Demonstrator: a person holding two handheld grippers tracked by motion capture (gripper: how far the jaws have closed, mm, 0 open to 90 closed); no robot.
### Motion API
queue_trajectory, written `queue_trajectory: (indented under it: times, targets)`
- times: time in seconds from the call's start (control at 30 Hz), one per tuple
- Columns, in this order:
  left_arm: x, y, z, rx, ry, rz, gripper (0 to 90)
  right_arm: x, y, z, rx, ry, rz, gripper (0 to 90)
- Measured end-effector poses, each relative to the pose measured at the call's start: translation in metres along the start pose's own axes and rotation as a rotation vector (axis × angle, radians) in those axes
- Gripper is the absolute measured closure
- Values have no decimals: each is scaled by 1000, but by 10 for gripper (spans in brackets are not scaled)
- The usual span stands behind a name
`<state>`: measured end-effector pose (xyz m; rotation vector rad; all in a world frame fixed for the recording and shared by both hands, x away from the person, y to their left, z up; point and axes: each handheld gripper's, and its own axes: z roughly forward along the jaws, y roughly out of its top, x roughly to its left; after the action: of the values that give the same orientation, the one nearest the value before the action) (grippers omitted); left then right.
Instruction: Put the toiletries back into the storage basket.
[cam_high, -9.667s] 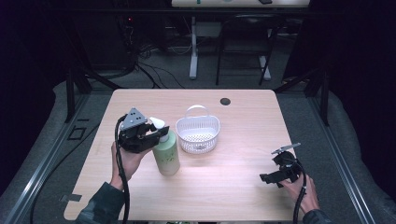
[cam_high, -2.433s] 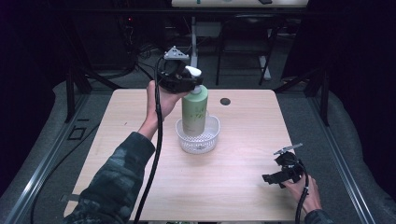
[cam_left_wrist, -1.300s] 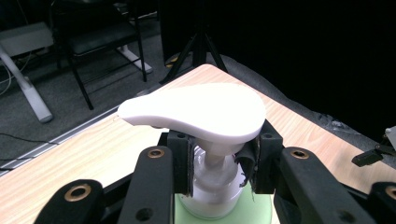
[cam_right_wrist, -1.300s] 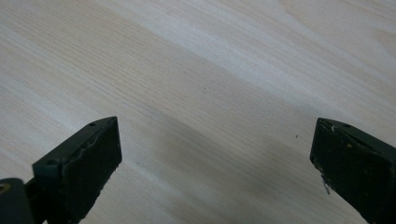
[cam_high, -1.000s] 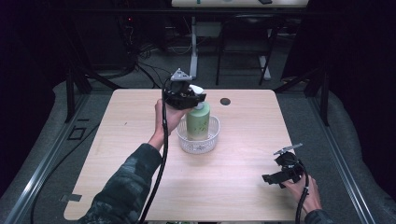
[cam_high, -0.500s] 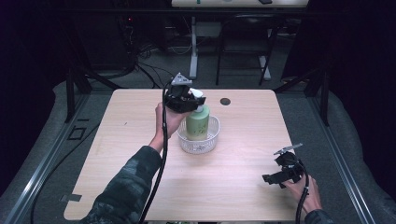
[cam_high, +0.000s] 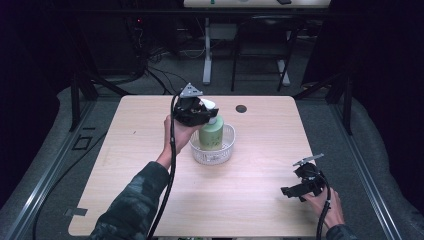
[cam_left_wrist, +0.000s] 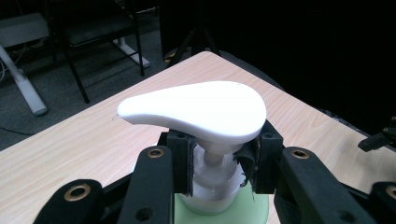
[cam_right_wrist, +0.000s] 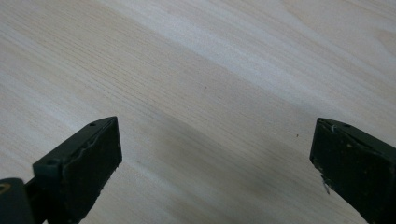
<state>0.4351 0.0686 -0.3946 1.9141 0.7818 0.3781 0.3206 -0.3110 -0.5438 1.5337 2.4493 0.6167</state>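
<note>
No readable text, label, brand, number or sign appears anywhere. The green pump bottle shows a plain side, its white pump head is blank, and the wooden table carries no markings.

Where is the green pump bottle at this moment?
In the high view the green pump bottle stands upright inside the white basket near the table's middle, its neck clamped by the left gripper.
</note>
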Motion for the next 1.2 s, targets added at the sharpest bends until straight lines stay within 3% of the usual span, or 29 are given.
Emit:
queue_trajectory:
  times: [0.2,0.33,0.6,0.77,0.97,1.2]
  targets:
    - [0,0,-2,6,-2,1,669,2,1,0,2,-2,-4,17]
    - [1,0,-3,-4,-2,-4,615,1,1,0,2,0,-5,17]
    - [5,0,-16,27,16,-32,303,1,0,0,3,0,-5,17]
    - [3,-1,-29,40,15,-33,164,2,1,0,4,-1,-3,17]
    - [0,-13,-44,81,17,-33,106,2,1,0,0,2,-4,12]
    - [6,-41,-60,135,45,-51,64,2,1,-1,-2,-3,-7,10]
